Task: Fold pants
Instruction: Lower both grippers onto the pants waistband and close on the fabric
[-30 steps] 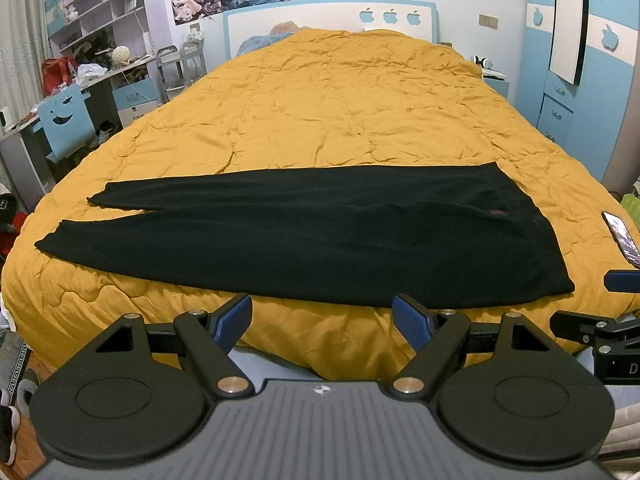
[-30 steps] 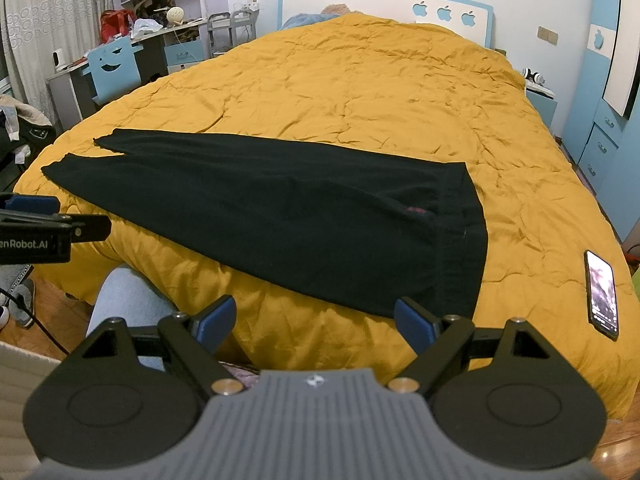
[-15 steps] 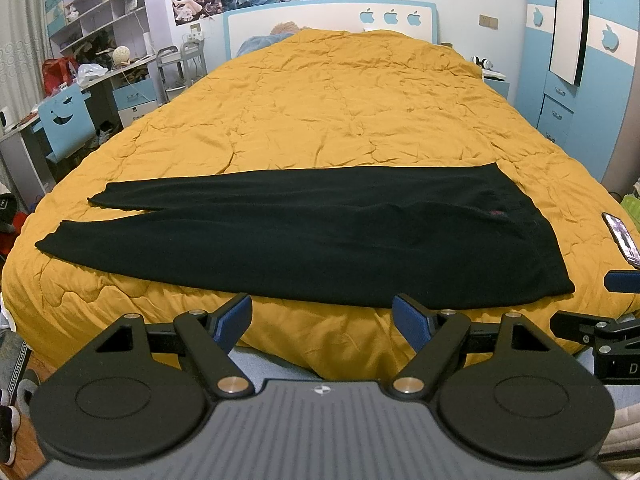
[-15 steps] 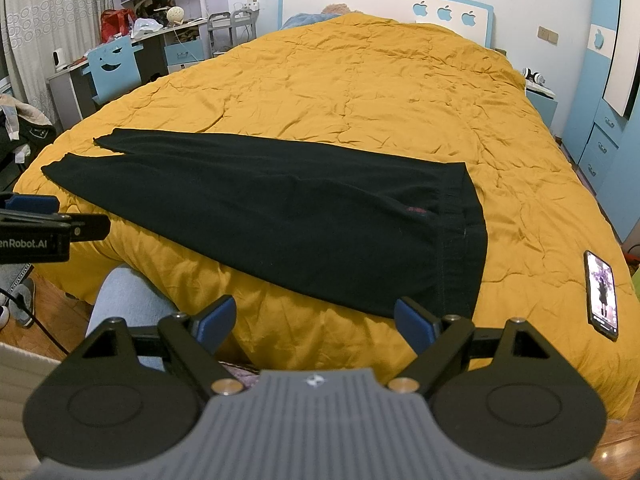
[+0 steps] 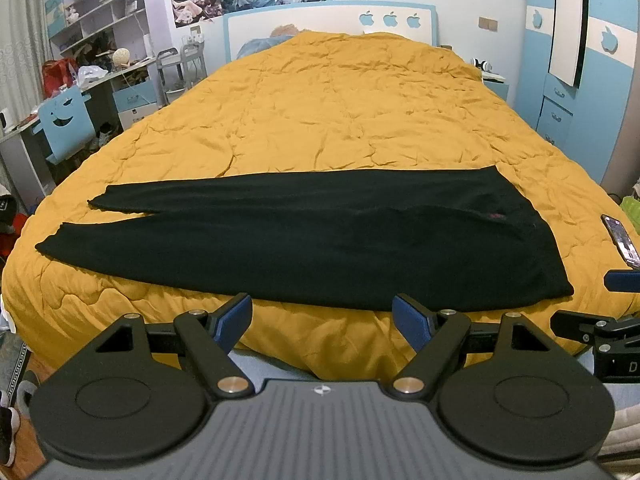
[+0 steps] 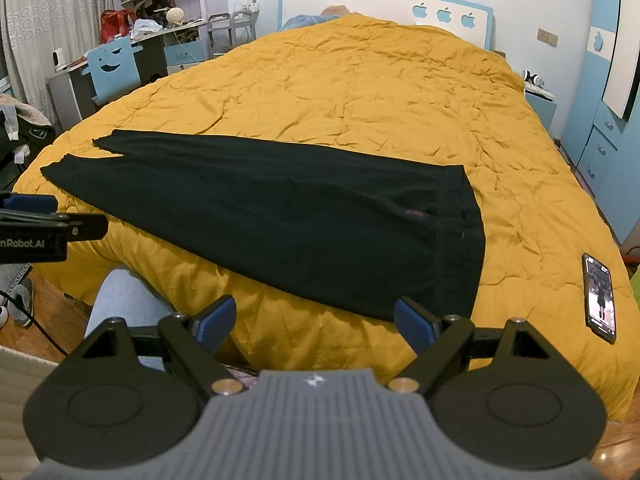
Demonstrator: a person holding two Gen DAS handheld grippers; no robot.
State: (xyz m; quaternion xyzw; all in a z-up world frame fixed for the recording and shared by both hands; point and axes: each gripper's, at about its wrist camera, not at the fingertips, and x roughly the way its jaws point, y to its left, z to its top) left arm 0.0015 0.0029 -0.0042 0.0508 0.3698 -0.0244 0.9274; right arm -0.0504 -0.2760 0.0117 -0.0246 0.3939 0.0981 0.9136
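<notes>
Black pants (image 5: 312,240) lie flat across the near end of the bed, waistband to the right, leg ends to the left; they also show in the right wrist view (image 6: 288,216). The two legs lie side by side and split apart at the left end. My left gripper (image 5: 322,320) is open and empty, held off the bed's near edge below the pants' middle. My right gripper (image 6: 316,324) is open and empty, off the near edge below the waistband corner. Neither touches the pants.
An orange quilt (image 5: 340,120) covers the bed. A phone (image 6: 599,296) lies on the quilt right of the waistband. A person's knee in jeans (image 6: 124,304) is at the bed's near edge. A desk and blue chair (image 5: 66,124) stand left; blue cabinets (image 5: 560,108) right.
</notes>
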